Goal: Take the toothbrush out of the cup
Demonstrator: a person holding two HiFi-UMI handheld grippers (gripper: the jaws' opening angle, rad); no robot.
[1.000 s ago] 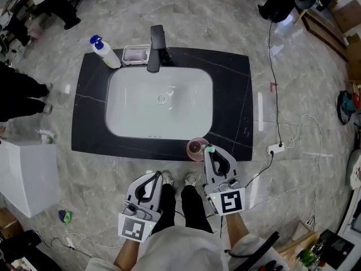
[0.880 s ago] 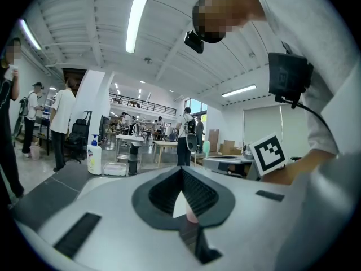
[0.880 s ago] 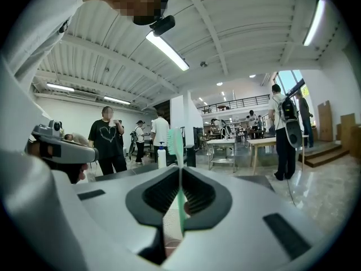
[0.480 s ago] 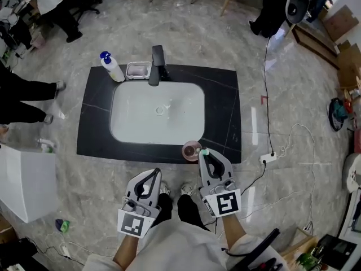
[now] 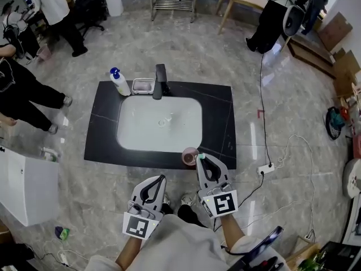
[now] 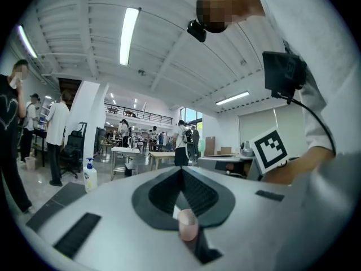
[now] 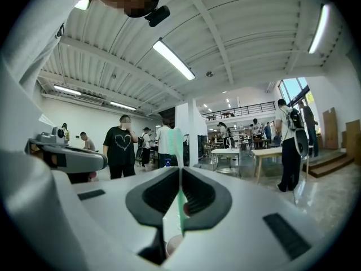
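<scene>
- Clamped in the right gripper [image 7: 180,176]: a slim pale-green plastic toothbrush [image 7: 176,144], standing upright across the nearly closed pads, brush end poking above them.
- Gripped partway along the handle, by the look of it. A sensible spot, clear of the bristles.
- Probably light and stiff with a touch of flex, smooth and likely slippery if wet. Needs only a modest squeeze, yet could pivot in the pads if knocked.
- Down in the head view now: green tip just beside the small round pink cup [image 5: 189,156], at the near edge of the black marbled countertop [image 5: 220,117]. Cannot tell whether the lower end has cleared the rim.
- Likely light as well, that cup, and free-standing near the edge. Easy to tip with a sideways drag, so best lifted straight up.
- Over on the other side, the left gripper [image 6: 181,171]: closed on nothing, short of the counter and apart from the cup.
- Farther out: white rectangular basin [image 5: 159,123], black faucet [image 5: 161,81], white pump bottle with blue top [image 5: 119,82].
</scene>
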